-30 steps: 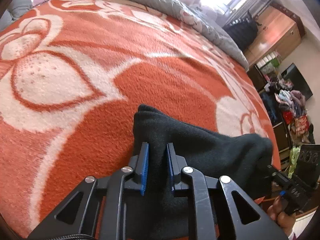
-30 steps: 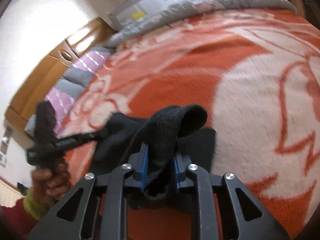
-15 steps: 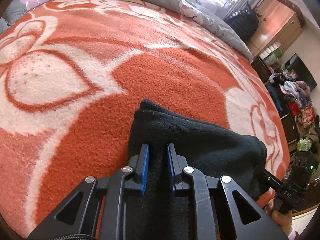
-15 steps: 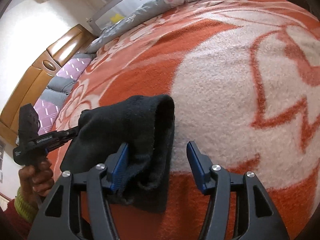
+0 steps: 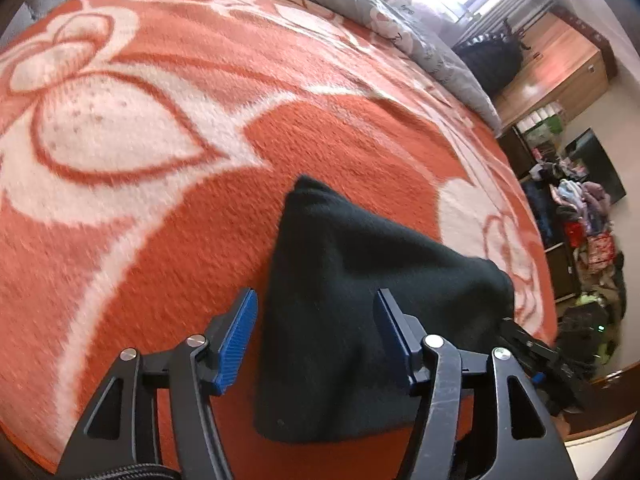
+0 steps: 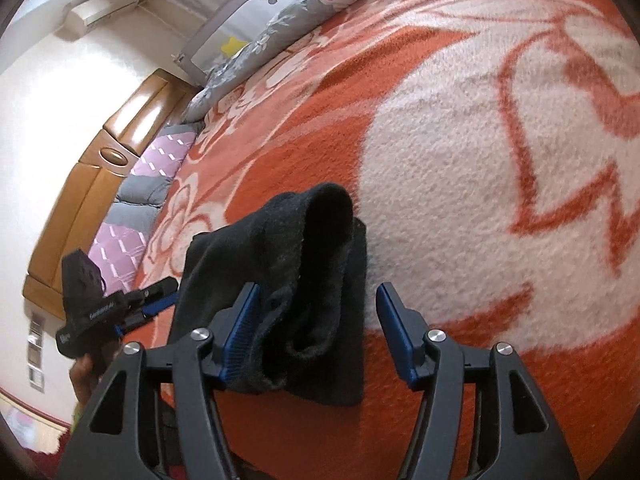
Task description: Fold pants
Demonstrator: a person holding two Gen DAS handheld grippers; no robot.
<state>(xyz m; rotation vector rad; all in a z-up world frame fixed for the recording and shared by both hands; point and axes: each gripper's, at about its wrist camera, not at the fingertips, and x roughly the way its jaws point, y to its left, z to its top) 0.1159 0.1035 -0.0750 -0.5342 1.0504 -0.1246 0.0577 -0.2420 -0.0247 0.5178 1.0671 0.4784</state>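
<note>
The black pants (image 5: 360, 300) lie folded into a small thick bundle on the orange and white blanket (image 5: 140, 140). My left gripper (image 5: 316, 332) is open, its blue pads on either side of the bundle's near end, not gripping. In the right wrist view the pants (image 6: 296, 272) show a raised rolled edge at the far end. My right gripper (image 6: 318, 328) is open too, with its left pad against the cloth. The left gripper also shows at the left of the right wrist view (image 6: 132, 308), and the right gripper at the right of the left wrist view (image 5: 532, 356).
A grey quilt (image 5: 360, 4) lies along the far side of the bed. A wooden headboard (image 6: 100, 176) and pillows (image 6: 132, 216) are at the left in the right wrist view. A wooden cabinet (image 5: 560, 76) and piled clothes (image 5: 576, 216) stand beyond the bed's right edge.
Both grippers have opened and let go of the pants: the right one half a second ago, the left one just now. The bundle now rests on the blanket.
</note>
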